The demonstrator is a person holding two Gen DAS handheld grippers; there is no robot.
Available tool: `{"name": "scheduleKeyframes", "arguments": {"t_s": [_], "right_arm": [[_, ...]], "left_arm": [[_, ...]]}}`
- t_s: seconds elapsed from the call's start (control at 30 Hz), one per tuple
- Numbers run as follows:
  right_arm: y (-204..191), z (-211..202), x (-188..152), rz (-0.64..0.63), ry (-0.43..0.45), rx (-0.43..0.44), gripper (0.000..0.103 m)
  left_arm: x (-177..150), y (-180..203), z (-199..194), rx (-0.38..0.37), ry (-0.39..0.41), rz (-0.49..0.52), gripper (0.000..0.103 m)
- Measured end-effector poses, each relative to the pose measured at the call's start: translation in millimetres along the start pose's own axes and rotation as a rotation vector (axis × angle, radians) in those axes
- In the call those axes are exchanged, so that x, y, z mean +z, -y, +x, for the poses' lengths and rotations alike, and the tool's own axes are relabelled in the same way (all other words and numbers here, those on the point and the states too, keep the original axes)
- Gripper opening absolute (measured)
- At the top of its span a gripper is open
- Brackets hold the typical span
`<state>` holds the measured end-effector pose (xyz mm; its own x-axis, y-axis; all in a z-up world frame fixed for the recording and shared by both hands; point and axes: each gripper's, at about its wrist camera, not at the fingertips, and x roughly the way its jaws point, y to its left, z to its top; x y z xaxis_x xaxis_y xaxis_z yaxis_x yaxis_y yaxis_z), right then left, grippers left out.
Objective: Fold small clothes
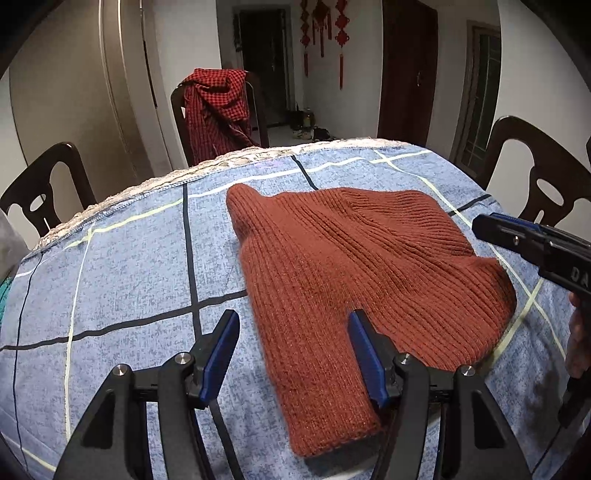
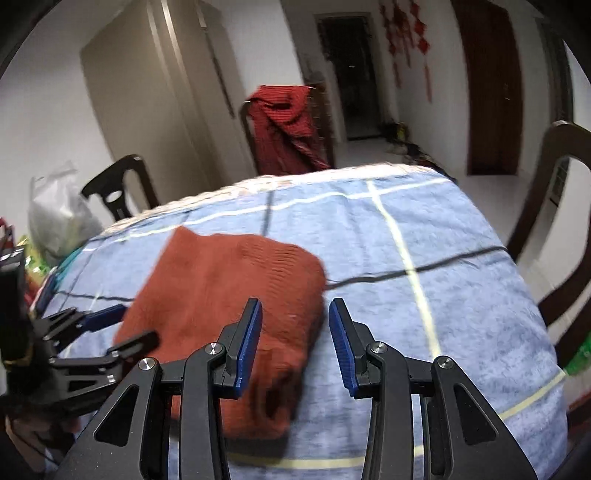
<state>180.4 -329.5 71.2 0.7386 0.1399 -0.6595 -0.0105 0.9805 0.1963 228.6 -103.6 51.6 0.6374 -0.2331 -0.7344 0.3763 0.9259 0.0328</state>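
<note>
Left tongs point(image 1: 293, 354) and right tongs point(image 2: 295, 343) both spread apart above the rust knit garment point(image 1: 354, 280), gripping nothing.

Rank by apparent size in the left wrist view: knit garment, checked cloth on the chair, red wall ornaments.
1. knit garment, largest, though nearest the camera.
2. checked cloth.
3. red wall ornaments, smallest, though farthest.

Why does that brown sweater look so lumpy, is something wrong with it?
Nothing is torn or spilled. The rust-brown knit sweater is only partly folded and lies crooked on the blue checked tablecloth. Both the left gripper and right gripper are open, holding nothing. The right wrist view is blurry.
</note>
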Motion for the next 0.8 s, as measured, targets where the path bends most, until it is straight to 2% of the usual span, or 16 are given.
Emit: {"name": "scheduleKeyframes", "arguments": {"t_s": [0.1,0.2,0.43,0.53,0.6,0.67,0.73,0.8], "right_arm": [[-14,8,-4,-0.065,-0.017,0.007,0.039],[-24,23,-13,-0.133,-0.052,-0.035,0.039],[-8,27,-18,-0.095,-0.081,0.003,0.043],[0,20,-15,-0.04,-0.082,0.045,0.043],[6,16,-13,-0.015,-0.082,0.048,0.046],[10,13,-12,0.001,-0.07,0.031,0.054],[13,16,-10,0.0,-0.098,0.02,0.06],[19,25,-7,0.04,-0.147,0.083,0.061]], "left_arm": [[-2,-1,0,0.001,0.006,-0.006,0.064],[-5,1,-1,0.012,0.014,0.006,0.064],[-7,-2,0,-0.008,0.015,0.008,0.067],[-4,-8,-1,-0.045,0.014,-0.014,0.067],[0,-16,-1,-0.096,0.001,-0.052,0.068],[5,-27,4,-0.147,-0.025,-0.1,0.076],[9,-36,10,-0.175,-0.05,-0.142,0.077],[11,-44,15,-0.184,-0.067,-0.185,0.077]]}}
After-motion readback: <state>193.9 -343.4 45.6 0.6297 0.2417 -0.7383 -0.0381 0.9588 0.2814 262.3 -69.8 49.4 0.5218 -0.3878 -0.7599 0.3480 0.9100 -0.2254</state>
